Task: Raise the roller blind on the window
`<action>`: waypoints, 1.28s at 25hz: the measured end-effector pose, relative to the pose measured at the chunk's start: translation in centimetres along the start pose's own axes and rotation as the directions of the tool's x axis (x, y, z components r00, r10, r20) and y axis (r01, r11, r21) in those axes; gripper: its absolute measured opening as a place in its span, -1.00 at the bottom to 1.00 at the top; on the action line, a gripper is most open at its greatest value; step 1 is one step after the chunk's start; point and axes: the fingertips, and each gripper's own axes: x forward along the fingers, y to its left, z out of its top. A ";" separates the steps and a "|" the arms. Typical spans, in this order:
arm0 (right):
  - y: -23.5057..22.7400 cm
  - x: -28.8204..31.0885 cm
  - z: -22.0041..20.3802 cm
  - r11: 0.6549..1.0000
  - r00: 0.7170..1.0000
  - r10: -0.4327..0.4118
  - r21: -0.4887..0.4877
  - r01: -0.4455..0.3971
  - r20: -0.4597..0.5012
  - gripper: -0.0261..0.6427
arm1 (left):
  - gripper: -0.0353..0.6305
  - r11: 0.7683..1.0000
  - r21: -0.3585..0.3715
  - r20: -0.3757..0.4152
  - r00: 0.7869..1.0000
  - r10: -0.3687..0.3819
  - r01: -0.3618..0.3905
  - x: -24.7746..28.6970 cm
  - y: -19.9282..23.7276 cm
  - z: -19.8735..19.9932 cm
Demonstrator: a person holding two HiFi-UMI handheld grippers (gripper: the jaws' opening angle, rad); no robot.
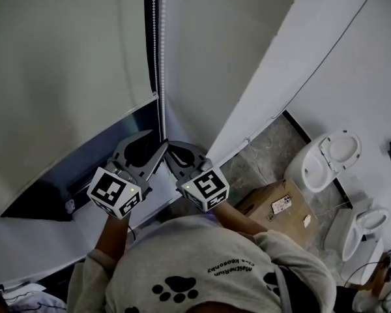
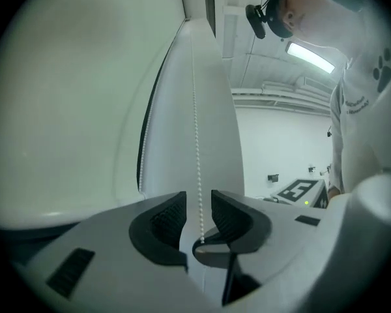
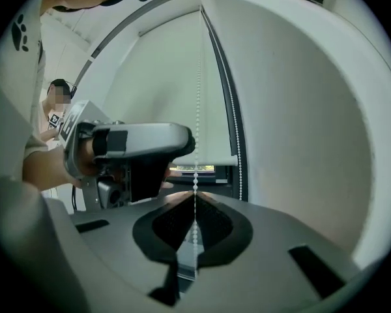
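The white roller blind [image 1: 52, 57] covers most of the window, and a dark strip of glass shows below its bottom bar. Its white bead chain [image 1: 160, 57] hangs beside the frame. My left gripper [image 1: 151, 150] is open. In the left gripper view the bead chain [image 2: 197, 142] runs between its pads [image 2: 169, 217] without touching either one. Just to the right of it, my right gripper [image 1: 174, 154] is shut on the same chain. In the right gripper view the bead chain [image 3: 197, 109] comes down into the closed right gripper [image 3: 195, 204], with the left gripper [image 3: 140, 149] close above and to its left.
A white window sill [image 1: 39, 240] runs below the window. White wall panels rise to the right of the chain. On the floor at right are a cardboard box [image 1: 277, 204] and two white toilets [image 1: 329, 158] [image 1: 368, 223]. Another person [image 3: 55, 103] stands behind.
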 end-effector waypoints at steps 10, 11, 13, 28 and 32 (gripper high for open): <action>0.4 0.1 0.2 1.000 1.000 0.011 -0.013 -0.011 -0.003 -0.89 | -0.58 0.998 0.059 0.037 0.999 -0.033 0.031 1.8 0.2 6.2; 0.4 0.1 0.2 1.000 1.000 0.012 -0.014 -0.012 -0.003 -0.89 | -0.58 0.997 0.067 0.037 0.999 -0.035 0.032 2.0 0.2 6.6; 0.5 0.0 0.2 1.000 1.000 0.013 -0.016 -0.013 -0.004 -0.89 | -0.61 0.996 0.079 0.040 0.998 -0.039 0.036 2.2 0.2 7.3; 0.4 -0.2 0.0 0.999 1.000 0.006 -0.038 -0.006 0.006 -0.89 | -0.84 0.991 0.092 0.012 0.996 -0.093 0.092 2.3 -0.3 9.2; 0.4 0.1 -0.2 0.999 1.000 -0.007 -0.044 0.008 0.014 -0.89 | -0.84 0.994 0.056 0.030 0.995 -0.098 0.096 2.0 0.1 8.9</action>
